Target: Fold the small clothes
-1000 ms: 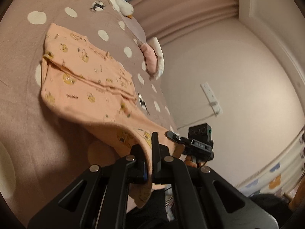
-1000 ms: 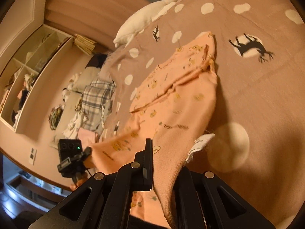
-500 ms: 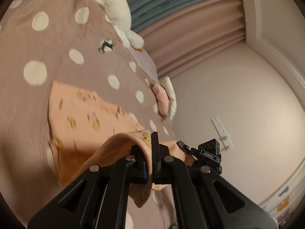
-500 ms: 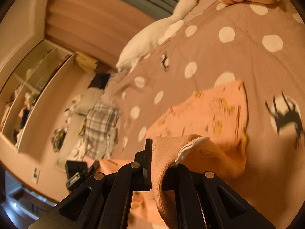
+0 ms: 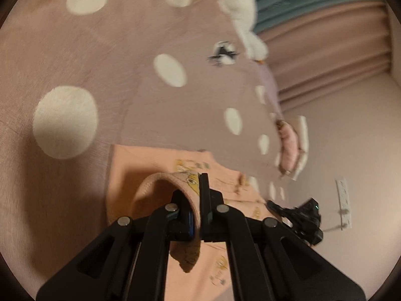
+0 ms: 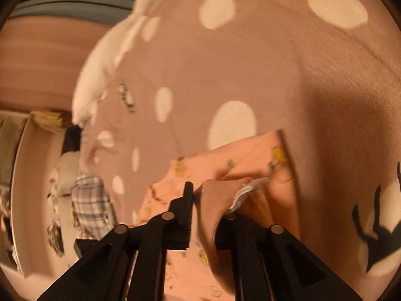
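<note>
A small peach garment with yellow cartoon prints (image 5: 140,165) lies on the brown polka-dot bedspread (image 5: 75,50). My left gripper (image 5: 198,200) is shut on a folded-over edge of it, held just above the lower layer. In the right wrist view the same garment (image 6: 253,155) lies below my right gripper (image 6: 205,200), whose jaws stand apart; the cloth edge with a white label (image 6: 246,192) drapes over the right finger. The right gripper also shows in the left wrist view (image 5: 298,218).
A white plush goose (image 6: 107,65) lies along the far side of the bed. A pink and white bundle (image 5: 290,148) sits by the wall. Plaid cloth and clutter (image 6: 90,205) lie beside the bed near shelves. A wall socket (image 5: 343,200) is at the right.
Both grippers have carried the garment's near edge forward over the rest of it and down toward the bed. The right gripper's jaws have opened from shut on the cloth.
</note>
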A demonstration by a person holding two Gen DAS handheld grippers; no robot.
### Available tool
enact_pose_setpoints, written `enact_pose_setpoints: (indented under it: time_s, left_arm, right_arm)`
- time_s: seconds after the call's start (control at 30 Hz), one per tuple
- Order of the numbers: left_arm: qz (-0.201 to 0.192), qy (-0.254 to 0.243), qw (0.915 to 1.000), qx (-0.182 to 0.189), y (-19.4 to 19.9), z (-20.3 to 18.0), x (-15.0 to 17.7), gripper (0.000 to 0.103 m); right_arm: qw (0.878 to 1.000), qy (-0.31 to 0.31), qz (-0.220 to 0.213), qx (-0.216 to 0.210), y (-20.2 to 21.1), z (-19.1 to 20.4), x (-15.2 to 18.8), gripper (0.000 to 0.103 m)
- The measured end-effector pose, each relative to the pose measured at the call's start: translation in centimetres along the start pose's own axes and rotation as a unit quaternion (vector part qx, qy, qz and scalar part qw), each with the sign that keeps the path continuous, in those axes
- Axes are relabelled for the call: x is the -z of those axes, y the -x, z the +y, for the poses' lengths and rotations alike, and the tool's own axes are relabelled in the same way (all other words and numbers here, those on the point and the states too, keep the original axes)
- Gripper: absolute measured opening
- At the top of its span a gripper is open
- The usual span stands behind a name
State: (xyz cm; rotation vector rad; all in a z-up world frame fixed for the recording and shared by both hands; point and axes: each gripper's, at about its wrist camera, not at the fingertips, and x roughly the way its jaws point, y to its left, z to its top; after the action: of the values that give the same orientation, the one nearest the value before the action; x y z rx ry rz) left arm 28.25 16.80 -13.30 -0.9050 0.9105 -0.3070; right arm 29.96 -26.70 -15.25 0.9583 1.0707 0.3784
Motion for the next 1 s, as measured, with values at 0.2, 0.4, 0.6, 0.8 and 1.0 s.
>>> enact_pose_setpoints:
  time_s: [0.2, 0.4, 0.6, 0.8, 1.0]
  left_arm:
    - [-0.001, 0.010, 0.9991, -0.042, 1.0, 0.9, -1.0, 0.029]
    - [-0.027, -0.008, 0.9984, -0.049, 5.1, 0.9, -0.9, 0.044]
    - [0.006, -0.083, 0.9954, -0.047, 6.6, -1.7, 2.8, 0.044]
    - [0.071, -0.130, 0.9882, -0.039, 3.2, -3.3, 7.1, 0.037]
    - [0.132, -0.177, 0.9704, -0.099, -1.7, -3.8, 9.0, 0.037]
  right_arm:
    - [1.000, -0.020, -0.017, -0.009, 2.7, -1.1, -0.8, 0.039]
    - [0.997, 0.022, -0.076, 0.005, 6.8, -0.5, -0.4, 0.047]
    - [0.983, 0.172, -0.066, 0.002, 8.7, 2.8, 4.3, 0.046]
    - [0.960, 0.274, -0.007, 0.054, 5.1, 5.0, 9.0, 0.018]
    - [0.931, 0.331, 0.050, 0.145, -0.6, 5.6, 10.3, 0.016]
